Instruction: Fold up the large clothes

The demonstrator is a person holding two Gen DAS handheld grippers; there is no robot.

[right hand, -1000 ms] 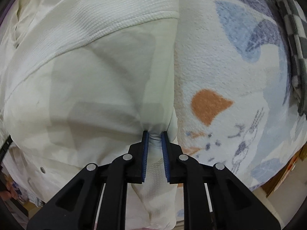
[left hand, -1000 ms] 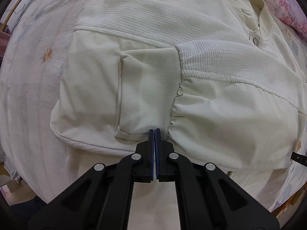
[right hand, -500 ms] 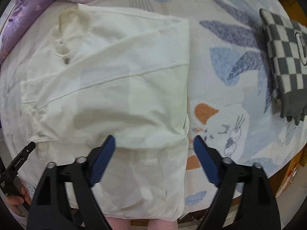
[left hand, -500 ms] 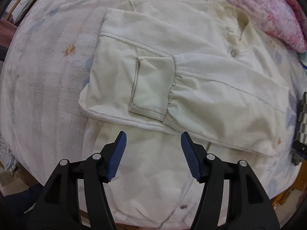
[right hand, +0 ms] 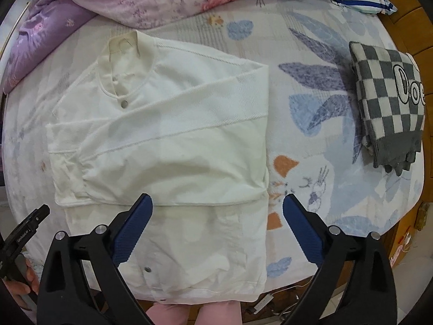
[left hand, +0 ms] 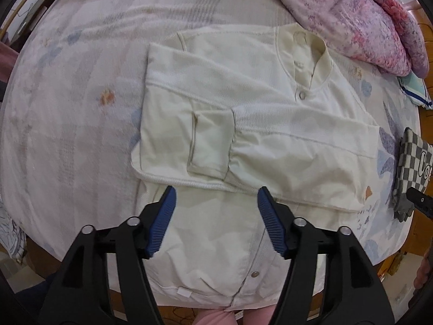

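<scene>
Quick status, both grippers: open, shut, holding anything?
Left gripper: jaws opening, holding nothing, above the cream snap-button jacket.
Right gripper: jaws opening, holding nothing.

The folded grey-and-white checked knit blanket (right hand: 389,103) bears large outlined letters reading "Doe", cut off at the picture's edge.

Cream jacket (left hand: 243,124); pale sheet (right hand: 311,86) with blue leaf and orange prints; grey-white checked knit (right hand: 389,103); pink-purple floral quilt (left hand: 351,13).
</scene>
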